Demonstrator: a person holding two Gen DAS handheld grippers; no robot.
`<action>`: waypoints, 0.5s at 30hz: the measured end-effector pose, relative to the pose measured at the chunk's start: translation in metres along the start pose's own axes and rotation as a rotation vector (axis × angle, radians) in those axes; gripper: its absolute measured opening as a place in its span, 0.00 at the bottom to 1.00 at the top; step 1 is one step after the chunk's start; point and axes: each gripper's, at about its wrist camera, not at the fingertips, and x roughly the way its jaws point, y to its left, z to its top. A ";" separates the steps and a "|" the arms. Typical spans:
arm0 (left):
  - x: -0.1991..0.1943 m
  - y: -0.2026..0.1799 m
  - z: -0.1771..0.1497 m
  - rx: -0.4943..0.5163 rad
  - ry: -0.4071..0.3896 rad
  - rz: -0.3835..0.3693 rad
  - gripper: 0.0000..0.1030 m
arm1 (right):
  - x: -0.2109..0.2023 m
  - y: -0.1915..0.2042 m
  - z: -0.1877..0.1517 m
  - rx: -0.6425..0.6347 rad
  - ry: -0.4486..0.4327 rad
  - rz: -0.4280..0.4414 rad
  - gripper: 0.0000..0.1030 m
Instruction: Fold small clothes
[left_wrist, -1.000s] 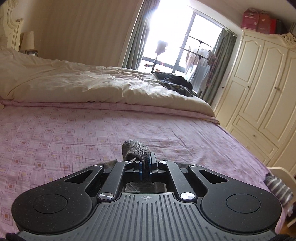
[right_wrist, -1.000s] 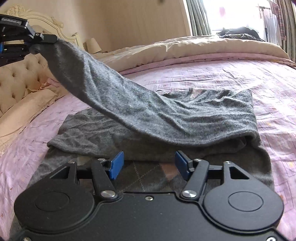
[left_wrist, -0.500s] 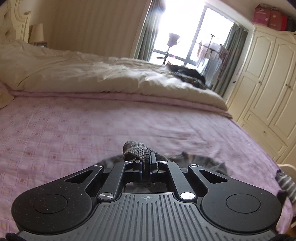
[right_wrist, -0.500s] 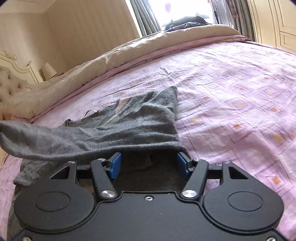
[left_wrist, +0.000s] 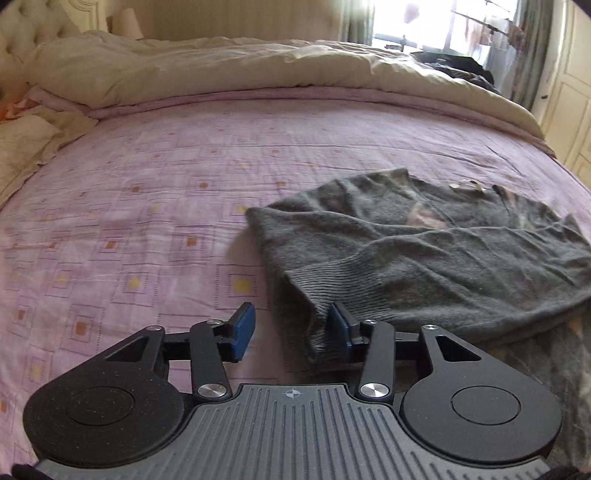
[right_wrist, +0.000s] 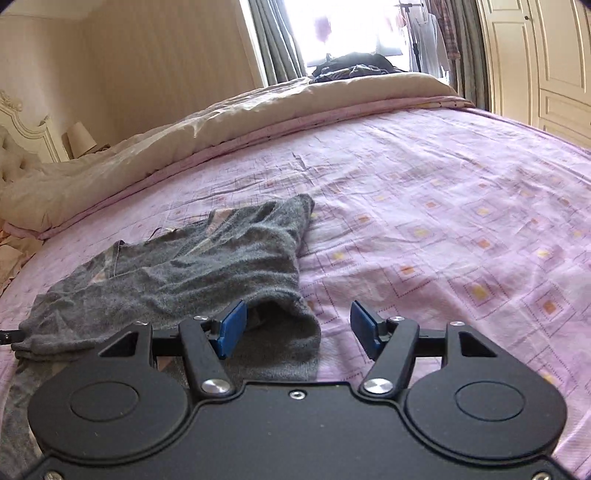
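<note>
Left wrist view: the left gripper (left_wrist: 291, 330) hangs low over a pink patterned bedspread (left_wrist: 147, 229), its jaws opening. A ribbed sleeve cuff (left_wrist: 317, 332) of the grey sweater (left_wrist: 424, 258) lies between the blue pads (left_wrist: 242, 328), resting against the right-hand pad and clear of the left-hand one, so the cuff is released rather than pinched. The rest of the sweater spreads ahead and to the right of this gripper, flat on the bedspread, the sleeve laid across the body; a pale pink patch shows near the neckline. A cream duvet (left_wrist: 221, 70) is bunched along the far side of the bed, well ahead of the gripper, with dark clothing (left_wrist: 454, 66) heaped on its far right end. Right wrist view: the right gripper (right_wrist: 297, 328) is spread wide and grips nothing. A folded edge of the sweater (right_wrist: 184, 273) lies under and just beside its left-hand pad (right_wrist: 231, 326); the right-hand pad stands over bare bedspread (right_wrist: 443, 221). The garment extends ahead and to the left of this gripper. Cream wardrobe doors (right_wrist: 546, 62) stand far off to the right, past the bed.
</note>
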 end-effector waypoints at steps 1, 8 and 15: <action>-0.005 0.001 0.000 -0.017 -0.017 0.041 0.43 | 0.001 0.004 0.004 -0.016 -0.007 0.001 0.65; -0.037 -0.035 0.001 0.021 -0.196 -0.029 0.43 | 0.028 0.040 0.025 -0.122 -0.026 0.043 0.66; 0.013 -0.066 -0.015 0.032 -0.067 -0.141 0.45 | 0.065 0.082 0.028 -0.264 0.010 0.163 0.66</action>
